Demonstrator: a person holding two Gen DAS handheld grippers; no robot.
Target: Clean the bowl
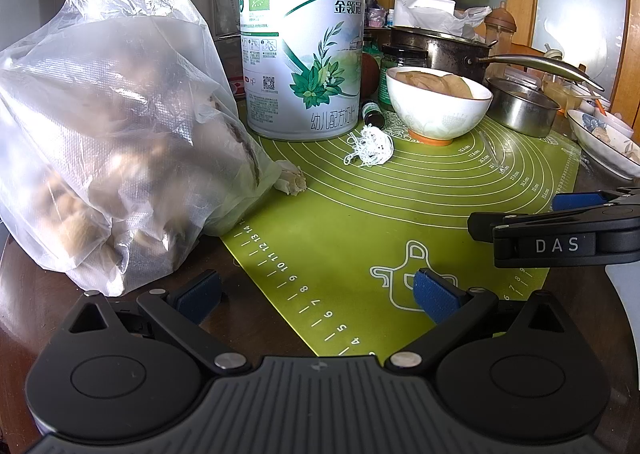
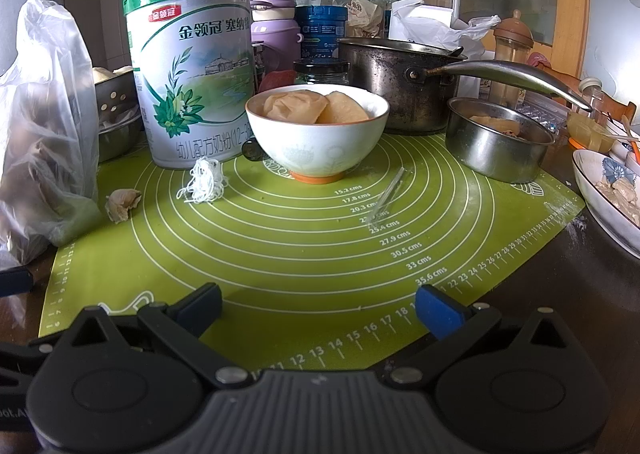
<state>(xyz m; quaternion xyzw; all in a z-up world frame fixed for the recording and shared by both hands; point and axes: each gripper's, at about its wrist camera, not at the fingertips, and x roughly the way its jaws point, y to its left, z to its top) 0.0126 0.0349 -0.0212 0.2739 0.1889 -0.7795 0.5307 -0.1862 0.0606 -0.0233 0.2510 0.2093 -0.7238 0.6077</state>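
Since nothing is gripped yet, the notes below read this as the opening approach.

Step in hand: reaching toward the bowl; cleaning itself looks not yet begun, by my judgement.

Bowl: the white bowl (image 2: 317, 133) with an orange foot stands upright on the green baking mat (image 2: 304, 254), toward its far side, well apart from both claws.

Bowl contents: pale crumpled pieces (image 2: 316, 105), perhaps paper or peel, fill it to the rim; I cannot tell which.

Left claw: the left claw (image 1: 318, 296) hovers low over the mat's near edge, blue pads spread wide, nothing between them.

Right claw: the right claw (image 2: 320, 308) faces the bowl almost straight on, fingers apart and empty.

Neighbours: a tall milk-powder tin (image 2: 192, 69) stands just left of the bowl, a dark saucepan (image 2: 400, 81) behind it, a small steel pot (image 2: 496, 141) to its right.

Loose bits: a tangle of white thread (image 2: 204, 179) lies on the mat near the bowl's left side.

Desk: the dark desk (image 2: 560, 294) is crowded, and a plastic bag (image 1: 112, 141) bulks at the left.

Next move: probably one claw steadies the rim while the other lifts the pieces out, so the right needs a forward reach between tin and steel pot.

Risk: the long saucepan handle (image 2: 516, 79) overhangs the right approach.
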